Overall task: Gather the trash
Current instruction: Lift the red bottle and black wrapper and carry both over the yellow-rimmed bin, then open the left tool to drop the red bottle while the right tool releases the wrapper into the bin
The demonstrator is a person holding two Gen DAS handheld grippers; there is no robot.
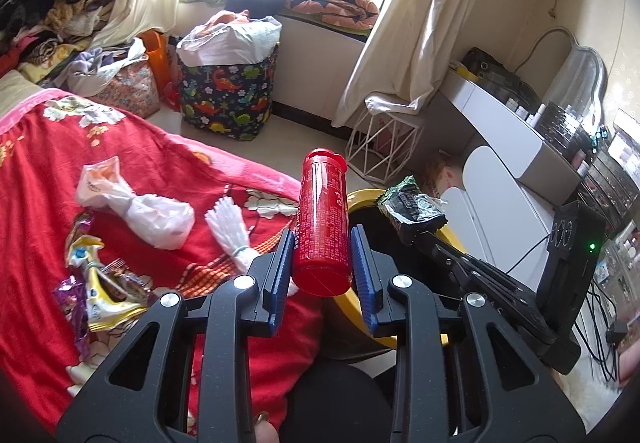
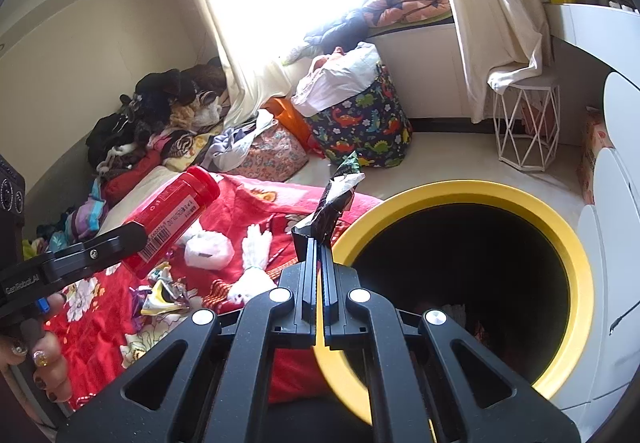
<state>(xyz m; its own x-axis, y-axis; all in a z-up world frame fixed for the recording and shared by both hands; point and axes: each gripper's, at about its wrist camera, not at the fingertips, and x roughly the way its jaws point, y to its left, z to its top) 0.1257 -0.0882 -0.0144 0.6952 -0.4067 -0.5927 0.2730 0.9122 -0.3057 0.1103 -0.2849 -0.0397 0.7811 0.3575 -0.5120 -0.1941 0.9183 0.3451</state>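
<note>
Wrappers (image 1: 100, 283) on red bedspread (image 1: 36, 203); left claw (image 1: 322, 263) clamping red bottle (image 1: 322, 223), right claw (image 2: 322, 243) pinching dark wrapper (image 2: 334, 199).

The bin (image 2: 460, 195) stands just right of the bed (image 2: 100, 307), wrappers (image 1: 100, 283) lying on the blanket (image 1: 40, 183).

Our left tongs (image 1: 322, 243) are matte black, speckled plastic, with triangular cut-outs in the wide linkage arms and round silver screws at the pivots. Their fingers (image 1: 362, 267) carry ribbed blue pads. From the right wrist view the left tongs (image 2: 134, 239) show a small screw, a blue tab and white "GenRobot.AI" lettering on the side. Our right tongs (image 2: 320, 243) share the black build and silver screws, but their fingers (image 2: 310, 259) are black. On the right unit a green light glows and thin black cables trail. Our left hand (image 2: 38, 359) has bare skin and dark, glittery gold nails.
</note>
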